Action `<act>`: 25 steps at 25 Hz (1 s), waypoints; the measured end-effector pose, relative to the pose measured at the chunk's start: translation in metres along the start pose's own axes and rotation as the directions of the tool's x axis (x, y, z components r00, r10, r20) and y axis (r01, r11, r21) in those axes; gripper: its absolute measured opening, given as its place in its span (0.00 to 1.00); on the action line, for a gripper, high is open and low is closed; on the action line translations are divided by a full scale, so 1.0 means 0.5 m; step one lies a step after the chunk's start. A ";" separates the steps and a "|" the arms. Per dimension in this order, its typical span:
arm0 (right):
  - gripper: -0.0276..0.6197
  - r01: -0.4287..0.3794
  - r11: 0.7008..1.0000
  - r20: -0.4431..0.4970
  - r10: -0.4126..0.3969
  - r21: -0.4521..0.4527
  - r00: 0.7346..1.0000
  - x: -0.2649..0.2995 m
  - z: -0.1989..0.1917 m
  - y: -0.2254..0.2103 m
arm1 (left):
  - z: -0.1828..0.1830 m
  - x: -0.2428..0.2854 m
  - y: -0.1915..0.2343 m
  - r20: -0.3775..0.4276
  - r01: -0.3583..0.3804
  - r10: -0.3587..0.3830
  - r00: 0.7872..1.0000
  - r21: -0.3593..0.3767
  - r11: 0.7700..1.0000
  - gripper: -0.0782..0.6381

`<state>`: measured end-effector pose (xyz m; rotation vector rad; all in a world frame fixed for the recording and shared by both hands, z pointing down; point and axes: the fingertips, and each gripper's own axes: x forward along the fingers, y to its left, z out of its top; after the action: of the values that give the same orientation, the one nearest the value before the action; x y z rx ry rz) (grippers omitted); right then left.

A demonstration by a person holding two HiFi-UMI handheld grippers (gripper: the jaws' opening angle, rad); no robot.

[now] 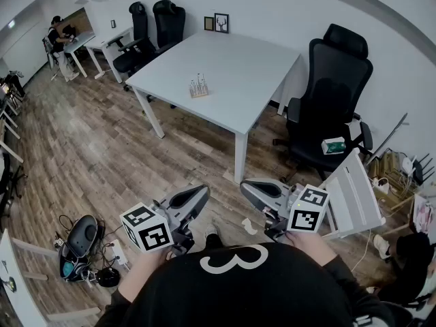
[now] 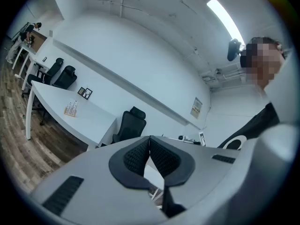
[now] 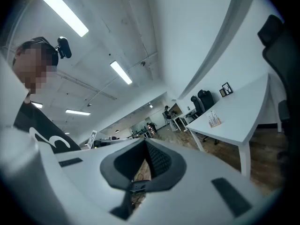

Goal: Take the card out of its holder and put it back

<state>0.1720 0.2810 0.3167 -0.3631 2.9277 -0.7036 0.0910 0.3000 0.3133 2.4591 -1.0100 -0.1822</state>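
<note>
**Grippers at my chest, card holder well ahead across the floor**

Closest in, just off my dark top, I am holding both tools level. The left gripper (image 1: 202, 195) is showing its pads pressed together with nothing between them, and its own view confirms that (image 2: 149, 139). The right gripper (image 1: 244, 188) is reading the same way in its own view (image 3: 145, 143): the pad tips are meeting and nothing is caught in them.

I am looking for the card holder (image 1: 198, 87), and it is standing on the white tabletop (image 1: 238, 67), well apart from both grippers, with a stretch of wooden floor (image 1: 95, 155) in between. Thin upright slips are rising from its small base. From here I cannot single out the card or tell which way it is facing.

Both grippers are angling inward toward each other, so neither is aiming at the holder. It is lying ahead and to the left of the left gripper's line (image 2: 71, 108), and ahead and to the right of the right gripper's line (image 3: 214, 120). I am judging the left gripper slightly nearer, since the holder is sitting almost straight ahead of its tip. Before any pull I am expecting to walk up to the tabletop, swing the chosen gripper outward onto the holder and spread its jaws.
</note>
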 end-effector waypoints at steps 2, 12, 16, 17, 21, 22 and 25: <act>0.05 0.000 1.000 -0.003 0.000 0.001 1.000 -0.004 0.001 -0.001 | 0.000 0.002 -0.002 -0.001 -0.005 0.005 1.000 -0.001 1.000 0.13; 0.05 -0.004 1.000 -0.013 0.005 0.019 1.000 -0.006 -0.011 -0.020 | 0.000 0.017 0.014 -0.001 -0.018 0.018 1.000 -0.012 1.000 0.13; 0.05 -0.008 1.000 -0.009 0.008 0.017 1.000 -0.004 -0.023 -0.029 | -0.018 0.024 0.025 -0.020 -0.015 0.015 1.000 -0.018 1.000 0.13; 0.05 -0.007 1.000 -0.007 0.007 0.020 1.000 -0.004 -0.027 -0.033 | -0.021 0.026 0.030 -0.025 -0.015 0.015 1.000 -0.018 1.000 0.13; 0.05 0.005 0.999 -0.009 -0.005 0.041 1.000 0.004 -0.039 -0.061 | -0.022 0.038 0.054 -0.032 -0.015 0.014 0.999 -0.022 1.000 0.13; 0.05 0.007 0.999 -0.009 -0.007 0.042 1.000 0.009 -0.038 -0.069 | -0.020 0.040 0.061 -0.033 -0.015 0.014 0.999 -0.024 1.000 0.13; 0.05 0.007 0.999 -0.003 -0.007 0.036 1.000 0.034 -0.030 -0.093 | -0.010 0.046 0.092 -0.032 -0.013 0.012 0.999 -0.020 1.000 0.13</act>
<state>0.1629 0.2430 0.3504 -0.3696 2.9132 -0.7575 0.0798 0.2575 0.3407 2.4290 -1.0052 -0.1485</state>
